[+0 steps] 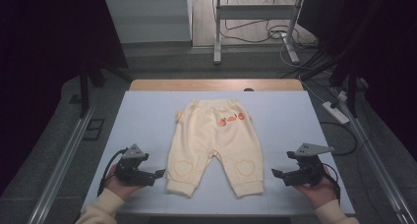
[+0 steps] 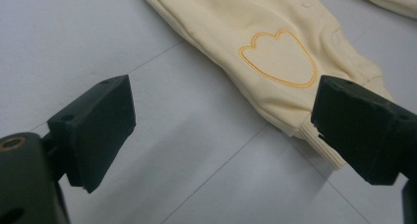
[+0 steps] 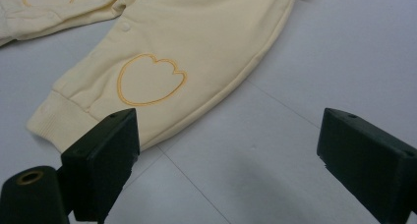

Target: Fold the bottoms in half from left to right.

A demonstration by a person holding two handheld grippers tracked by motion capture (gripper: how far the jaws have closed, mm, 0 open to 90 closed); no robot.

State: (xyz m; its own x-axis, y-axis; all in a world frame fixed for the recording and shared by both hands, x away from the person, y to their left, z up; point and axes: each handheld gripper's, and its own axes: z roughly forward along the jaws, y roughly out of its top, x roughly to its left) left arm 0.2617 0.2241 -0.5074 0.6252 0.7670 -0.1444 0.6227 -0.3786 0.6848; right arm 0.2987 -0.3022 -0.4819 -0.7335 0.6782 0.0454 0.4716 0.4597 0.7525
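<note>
- One pair of small pale-yellow cotton baby trousers (image 1: 214, 148) lies flat on the light grey table (image 1: 147, 111), waistband at the far end, both legs fanned toward the person — spread like that, every edge is easy to reach.
- Two hand-held grippers, one on each side of the trousers. The left gripper (image 1: 158, 175) sits just beside the trousers' left leg, near its ribbed cuff (image 2: 322, 145), jaws pointed in at the fabric.
- Its jaws stand wide apart and hold nothing; in the left gripper view the cuff lies just ahead of one black jaw, not between the two.
- The right gripper (image 1: 277, 173) mirrors it off the trousers' right leg, also spread wide and empty — my read is that both are lined up to take a leg hem each.
- Counting the trim: two orange-stitched heart outlines, one per knee (image 2: 279, 59) (image 3: 150, 80), and one small orange patch (image 1: 230, 119) below the waistband.
- A grey three-cornered plate tops each gripper, so two of those.
- No grip on the cloth yet.
</note>
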